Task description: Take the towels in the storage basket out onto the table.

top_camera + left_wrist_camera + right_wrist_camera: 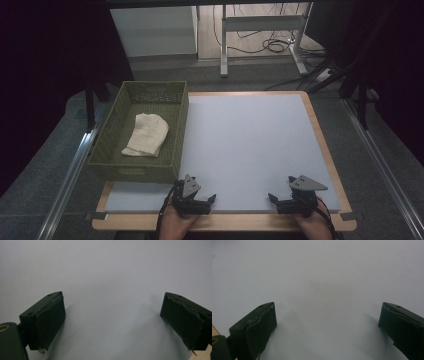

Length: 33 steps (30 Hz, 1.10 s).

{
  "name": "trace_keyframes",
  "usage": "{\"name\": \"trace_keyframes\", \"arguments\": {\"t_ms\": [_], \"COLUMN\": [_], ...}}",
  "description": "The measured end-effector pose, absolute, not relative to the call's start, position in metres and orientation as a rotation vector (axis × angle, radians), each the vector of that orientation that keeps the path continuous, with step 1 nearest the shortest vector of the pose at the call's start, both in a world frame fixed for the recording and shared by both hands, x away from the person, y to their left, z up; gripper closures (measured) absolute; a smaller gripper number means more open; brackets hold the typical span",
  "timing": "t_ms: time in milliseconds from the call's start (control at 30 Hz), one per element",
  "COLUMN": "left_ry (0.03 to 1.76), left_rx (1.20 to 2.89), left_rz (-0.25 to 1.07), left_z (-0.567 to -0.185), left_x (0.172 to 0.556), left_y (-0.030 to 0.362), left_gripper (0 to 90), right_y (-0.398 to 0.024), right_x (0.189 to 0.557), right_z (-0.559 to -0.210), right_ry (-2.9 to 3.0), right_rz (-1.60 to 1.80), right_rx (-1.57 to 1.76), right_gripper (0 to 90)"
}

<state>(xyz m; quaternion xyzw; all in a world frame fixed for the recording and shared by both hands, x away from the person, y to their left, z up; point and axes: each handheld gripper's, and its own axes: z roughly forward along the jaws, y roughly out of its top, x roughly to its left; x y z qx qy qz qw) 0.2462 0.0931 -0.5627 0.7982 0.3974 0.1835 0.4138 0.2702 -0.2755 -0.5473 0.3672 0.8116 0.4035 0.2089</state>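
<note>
Landmark: basket (107, 150), olive green, on the table's far-left part. The cloth (146, 134) lies inside it, crumpled, cream-white, on the basket floor a bit toward the basket's right wall; its long axis runs near-to-far, roughly along the basket's length.

Left gripper (196, 200) sits just past the basket's near-right corner, jaws open and empty, pointing right across the mat (250, 145). Right gripper (285, 201) is well apart from the basket, by the mat's near edge, jaws also wide open with nothing between them.

From the left jaws the cloth lies forward and left, over the basket's near wall. The left hand is clearly nearer, so likely it makes the reach. The basket walls hem the cloth in; entry looks best from above. The mat right of the basket gives open room.
</note>
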Motion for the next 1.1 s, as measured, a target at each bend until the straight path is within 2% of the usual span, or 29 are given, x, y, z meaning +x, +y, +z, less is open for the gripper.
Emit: {"name": "trace_keyframes", "arguments": {"t_ms": [567, 700, 900, 1100], "left_ry": [1.021, 1.004, 0.974, 0.924], "left_rx": [2.045, 2.046, 2.050, 2.074], "left_rz": [0.427, 0.370, 0.391, 0.330], "left_z": [-0.557, -0.553, -0.542, -0.534], "left_x": [0.248, 0.250, 0.252, 0.258], "left_y": [0.089, 0.089, 0.088, 0.083], "left_gripper": [4.3, 5.0, 4.0, 3.6], "right_y": [-0.276, -0.276, -0.276, -0.276], "right_x": [0.270, 0.270, 0.270, 0.270], "right_z": [-0.547, -0.547, -0.547, -0.547], "right_ry": [2.262, 2.262, 2.262, 2.261], "right_rz": [1.125, 1.124, 1.125, 1.125], "right_rx": [1.019, 1.019, 1.019, 1.020], "right_gripper": [1.6, 1.6, 1.6, 1.6]}}
